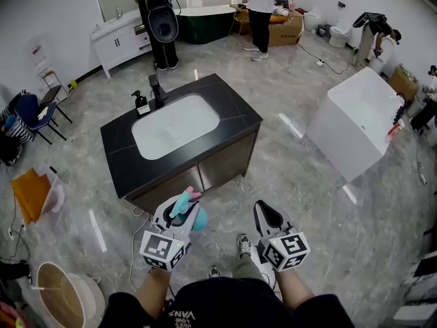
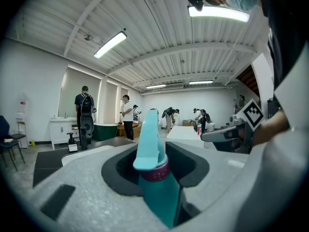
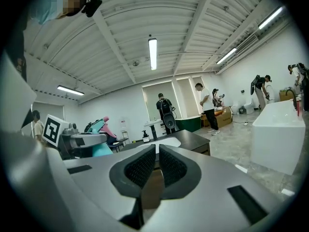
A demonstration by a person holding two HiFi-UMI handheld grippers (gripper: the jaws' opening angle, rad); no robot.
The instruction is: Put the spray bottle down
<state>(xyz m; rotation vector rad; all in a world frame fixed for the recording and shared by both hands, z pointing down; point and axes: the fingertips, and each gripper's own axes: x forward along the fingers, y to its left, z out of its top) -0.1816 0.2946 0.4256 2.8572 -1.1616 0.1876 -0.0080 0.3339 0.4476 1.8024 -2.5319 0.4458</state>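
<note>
Person stands on the grey tiled floor (image 1: 287, 162), a gripper in each hand, both held out low in front of the body.

Left gripper (image 1: 181, 210): jaws partly spread and clamped on the spray bottle (image 1: 186, 203). In the left gripper view the bottle (image 2: 158, 190) sits squarely between the dark pads. Its teal body is pinched low, a purple ring shows at the neck, and the teal trigger head rises above the jaws. From the head view the pink nozzle tip points toward the cabinet (image 1: 229, 115). The bottle is in the air over the floor, short of the cabinet's near edge and touching no surface.

Right gripper (image 1: 268, 217): jaws pressed together with nothing between the ribbed pads, seen plainly in the right gripper view (image 3: 157, 161). It is held level with the left one, a little apart from it.

Ahead: black-topped cabinet with a white sink (image 1: 174, 125) set into it. A dark faucet (image 1: 156, 87) and a small pump bottle (image 1: 141, 103) stand at the far rim. A white bathtub (image 1: 362, 115) stands well off to the right.

Background: two people (image 1: 158, 19) stand near the far wall, and a third bends over at the far right. A blue chair (image 1: 34, 111) is by the left wall.
</note>
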